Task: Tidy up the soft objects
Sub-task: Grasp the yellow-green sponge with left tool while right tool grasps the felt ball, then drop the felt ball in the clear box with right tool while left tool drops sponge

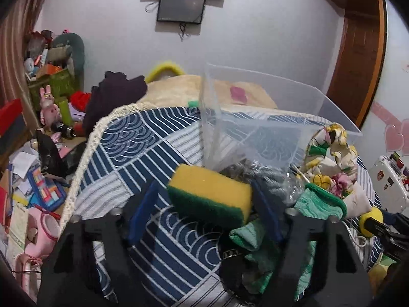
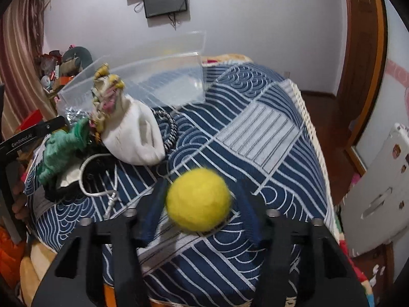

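My left gripper (image 1: pixel 204 202) is shut on a yellow and green sponge (image 1: pixel 211 195) and holds it above the blue patterned bed cover (image 1: pixel 127 148). My right gripper (image 2: pixel 200 202) is shut on a yellow felt ball (image 2: pixel 199 202), which also shows in the left wrist view (image 1: pixel 370 221). A clear plastic bin (image 1: pixel 281 107) stands behind the sponge; it also shows in the right wrist view (image 2: pixel 143 81). A pile of soft things lies beside it: a green cloth (image 1: pixel 319 202), a floral and white pouch (image 2: pixel 133 133), a grey rope (image 1: pixel 271 179).
The bed cover (image 2: pixel 255 128) spreads to the right with its fringed edge (image 2: pixel 306 117). Cluttered toys and boxes (image 1: pixel 51 81) fill the floor at the left. A white appliance (image 2: pixel 378 186) stands at the right. A wooden door (image 1: pixel 358 51) is behind.
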The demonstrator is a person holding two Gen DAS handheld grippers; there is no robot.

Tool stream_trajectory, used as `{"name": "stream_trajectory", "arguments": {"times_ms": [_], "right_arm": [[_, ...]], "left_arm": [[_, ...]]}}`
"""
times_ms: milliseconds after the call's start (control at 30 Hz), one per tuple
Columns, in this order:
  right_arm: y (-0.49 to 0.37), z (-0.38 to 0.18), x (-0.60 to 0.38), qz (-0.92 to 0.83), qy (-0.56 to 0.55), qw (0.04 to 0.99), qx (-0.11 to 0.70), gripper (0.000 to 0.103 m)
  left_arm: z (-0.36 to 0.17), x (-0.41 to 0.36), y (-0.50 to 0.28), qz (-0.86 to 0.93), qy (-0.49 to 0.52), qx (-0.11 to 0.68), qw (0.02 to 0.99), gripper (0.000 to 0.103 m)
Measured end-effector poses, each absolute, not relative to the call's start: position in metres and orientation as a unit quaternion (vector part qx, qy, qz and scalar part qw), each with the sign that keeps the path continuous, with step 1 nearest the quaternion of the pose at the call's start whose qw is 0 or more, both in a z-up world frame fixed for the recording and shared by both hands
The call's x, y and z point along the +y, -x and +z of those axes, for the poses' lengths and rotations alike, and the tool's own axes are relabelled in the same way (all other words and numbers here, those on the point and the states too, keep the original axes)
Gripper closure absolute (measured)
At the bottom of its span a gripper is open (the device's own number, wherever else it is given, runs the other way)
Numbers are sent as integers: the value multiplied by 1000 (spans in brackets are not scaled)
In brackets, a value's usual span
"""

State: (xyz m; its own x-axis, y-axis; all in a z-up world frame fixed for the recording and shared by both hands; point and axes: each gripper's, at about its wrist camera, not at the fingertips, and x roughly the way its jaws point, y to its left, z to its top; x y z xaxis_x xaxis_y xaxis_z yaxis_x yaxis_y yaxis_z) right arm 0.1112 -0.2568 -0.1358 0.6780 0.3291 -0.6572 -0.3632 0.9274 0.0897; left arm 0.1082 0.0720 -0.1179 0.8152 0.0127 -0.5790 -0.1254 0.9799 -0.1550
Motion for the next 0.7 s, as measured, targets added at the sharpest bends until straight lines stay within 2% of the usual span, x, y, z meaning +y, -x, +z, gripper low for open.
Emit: {"name": "stream_trajectory", "arguments": {"times_ms": [33, 200, 700], "right_arm": [[-112, -136, -257, 194, 18, 914, 355, 60], [-107, -127, -260, 193, 17, 921, 338, 61], [-125, -57, -234, 212, 8, 950, 229, 61]], "left_arm": [[-119, 71, -108, 34, 93, 302, 948, 40], [-113, 62, -101, 37, 79, 290, 953, 45], [-51, 63, -81, 31, 77, 189, 978, 45]]}}
